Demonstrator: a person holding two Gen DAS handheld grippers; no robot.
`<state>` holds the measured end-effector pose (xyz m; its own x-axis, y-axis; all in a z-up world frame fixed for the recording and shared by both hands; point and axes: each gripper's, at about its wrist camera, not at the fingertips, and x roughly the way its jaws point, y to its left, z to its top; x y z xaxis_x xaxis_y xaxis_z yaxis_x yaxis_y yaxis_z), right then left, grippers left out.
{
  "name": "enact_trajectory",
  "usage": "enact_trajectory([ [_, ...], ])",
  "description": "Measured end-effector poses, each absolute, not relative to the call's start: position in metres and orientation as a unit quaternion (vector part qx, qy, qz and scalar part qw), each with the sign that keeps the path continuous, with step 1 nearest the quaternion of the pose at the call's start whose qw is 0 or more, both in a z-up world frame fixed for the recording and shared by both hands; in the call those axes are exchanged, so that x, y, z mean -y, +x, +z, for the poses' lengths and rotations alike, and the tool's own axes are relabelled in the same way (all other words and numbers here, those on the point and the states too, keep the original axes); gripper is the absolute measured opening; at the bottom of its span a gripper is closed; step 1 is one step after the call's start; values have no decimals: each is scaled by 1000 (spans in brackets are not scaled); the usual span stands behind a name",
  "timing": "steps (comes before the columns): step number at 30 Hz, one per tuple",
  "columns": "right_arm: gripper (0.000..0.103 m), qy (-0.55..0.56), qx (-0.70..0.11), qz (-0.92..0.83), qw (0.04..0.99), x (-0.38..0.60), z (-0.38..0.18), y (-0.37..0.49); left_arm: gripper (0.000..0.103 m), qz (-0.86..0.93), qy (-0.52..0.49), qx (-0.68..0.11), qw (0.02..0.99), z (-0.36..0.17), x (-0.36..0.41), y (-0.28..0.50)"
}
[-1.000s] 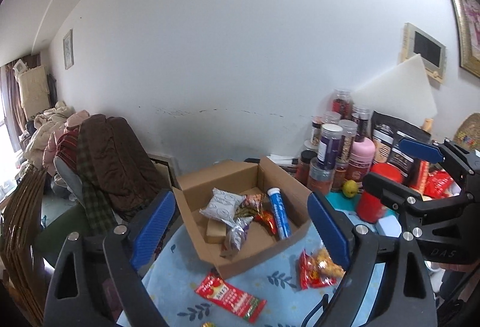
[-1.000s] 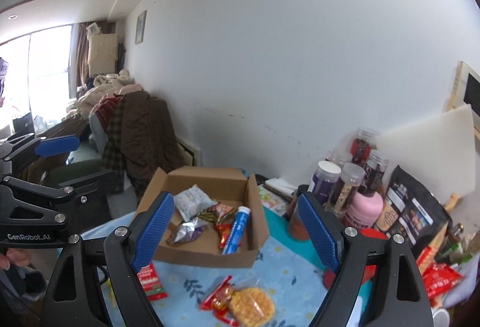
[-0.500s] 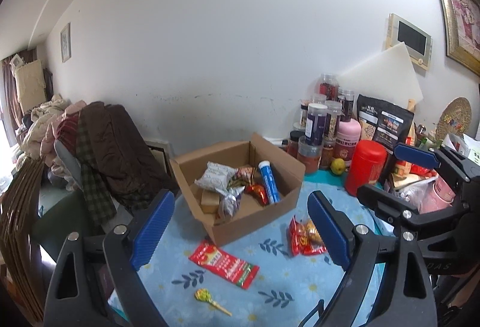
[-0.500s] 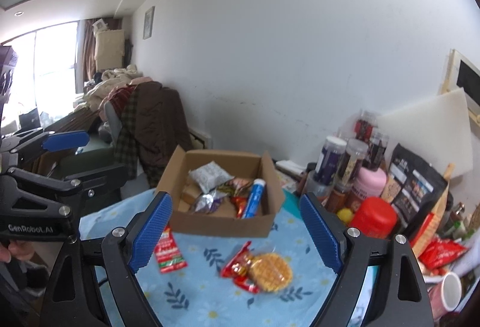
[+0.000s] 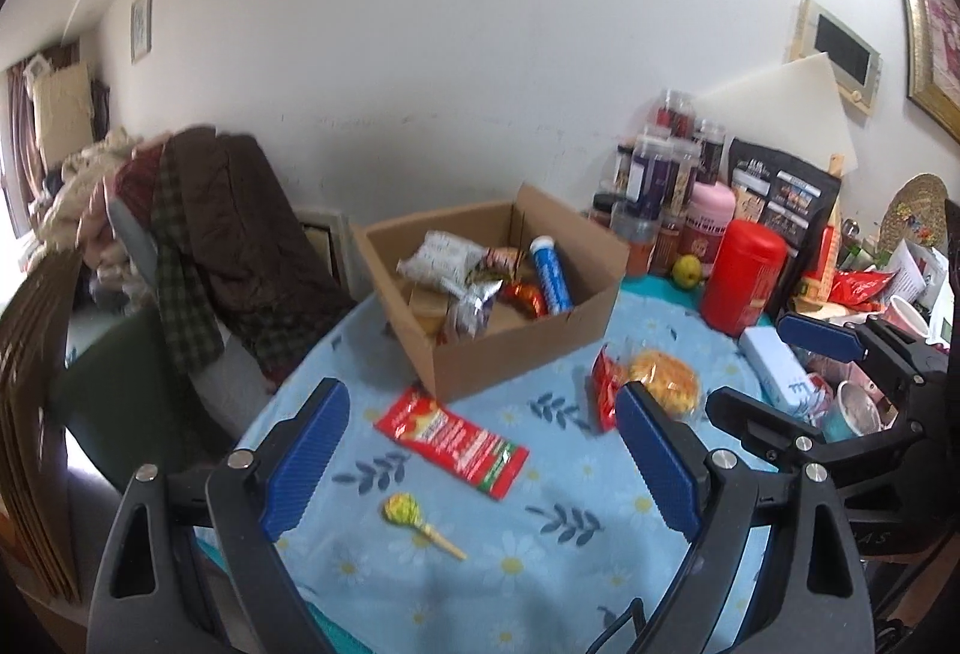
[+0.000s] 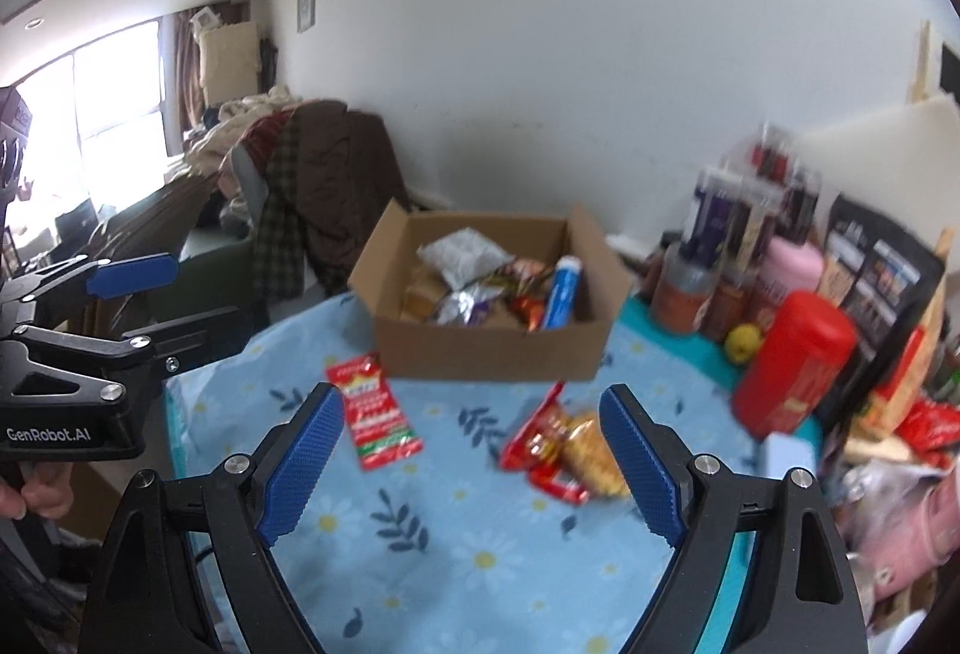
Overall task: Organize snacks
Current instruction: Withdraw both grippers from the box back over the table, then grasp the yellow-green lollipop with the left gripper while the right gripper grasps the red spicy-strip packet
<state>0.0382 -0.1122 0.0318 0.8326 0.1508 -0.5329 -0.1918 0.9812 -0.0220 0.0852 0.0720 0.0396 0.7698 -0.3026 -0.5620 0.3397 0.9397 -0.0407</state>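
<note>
An open cardboard box [image 5: 516,348] [image 6: 480,348] stands on the blue floral tablecloth and holds several snacks, among them a blue tube [image 5: 549,276] and a white packet [image 5: 441,258]. In front of it lie a flat red packet [image 5: 453,441] [image 6: 375,417], a red bag with a yellow waffle snack [image 5: 648,384] [image 6: 570,447] and a yellow lollipop [image 5: 414,519]. My left gripper [image 5: 480,456] is open and empty above the cloth, near the red packet. My right gripper [image 6: 471,450] is open and empty, short of both packets.
A red canister [image 5: 741,276] [image 6: 792,360], jars, a pink bottle [image 6: 792,264], a black bag [image 5: 780,198] and a yellow fruit [image 5: 687,270] crowd the right side. A chair draped with clothes [image 5: 204,234] stands at the table's left edge.
Both grippers have pulled back and tilted down. The box sits farther away in both views, and the red packet, waffle bag and lollipop now show more fully. Both grippers stayed open.
</note>
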Motion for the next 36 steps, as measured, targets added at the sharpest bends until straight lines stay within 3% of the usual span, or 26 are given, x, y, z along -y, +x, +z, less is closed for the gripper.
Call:
enact_trajectory([
  [24,88,-58,-400,175,898,46,-71,131,91,-145,-18,-437,888,-74,-130,141],
  [36,87,-101,-438,207,869,21,-112,186,91,-137,-59,-477,866,-103,-135,155],
])
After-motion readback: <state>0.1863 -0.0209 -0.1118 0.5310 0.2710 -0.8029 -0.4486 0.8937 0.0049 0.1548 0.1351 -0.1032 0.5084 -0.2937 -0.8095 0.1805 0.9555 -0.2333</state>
